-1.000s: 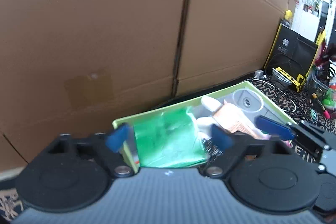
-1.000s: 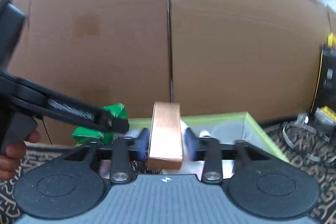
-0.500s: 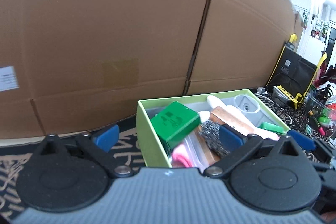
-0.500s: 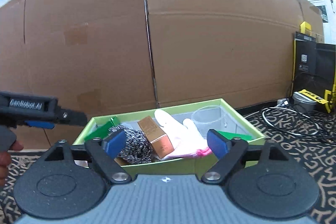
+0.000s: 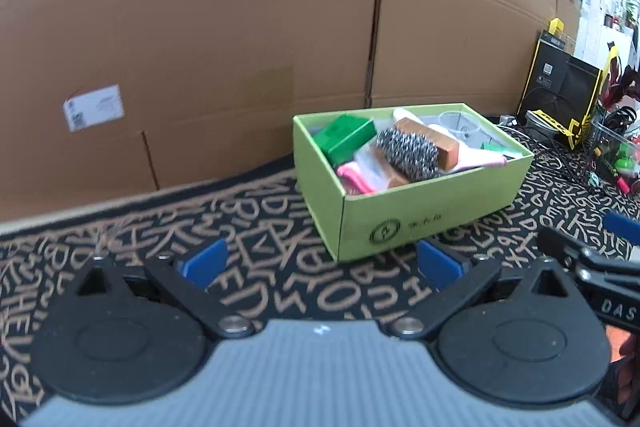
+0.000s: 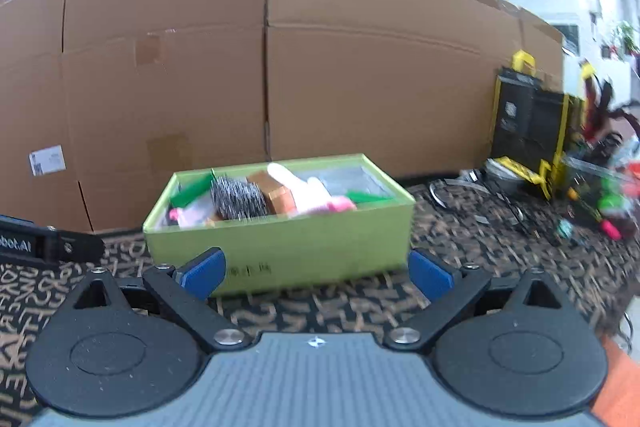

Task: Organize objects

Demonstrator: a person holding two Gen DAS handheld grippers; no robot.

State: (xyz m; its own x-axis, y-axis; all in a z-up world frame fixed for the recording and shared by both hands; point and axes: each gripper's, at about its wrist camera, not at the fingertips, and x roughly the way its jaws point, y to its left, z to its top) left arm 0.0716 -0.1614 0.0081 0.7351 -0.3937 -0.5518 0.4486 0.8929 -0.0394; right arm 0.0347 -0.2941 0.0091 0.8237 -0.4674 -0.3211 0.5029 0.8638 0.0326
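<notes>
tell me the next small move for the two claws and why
Probably swing both toward the clutter on the right for another item. The left claw and right claw are open and empty, and the green box already holds the copper block and scrubber.

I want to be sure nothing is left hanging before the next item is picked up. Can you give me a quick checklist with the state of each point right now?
1. Left gripper empty, jaws spread: ok.
2. Right gripper empty: ok; its jaws have just been opening and nothing is between them.
3. Copper-brown rectangular box inside the light green cardboard box: ok, lying beside the steel wool scrubber.
4. Green carton inside the cardboard box: ok, propped against its far corner.
5. Both grippers clear of the cardboard box: ok, patterned mat shows between them.
6. More loose items waiting on the mat: cannot tell.
</notes>
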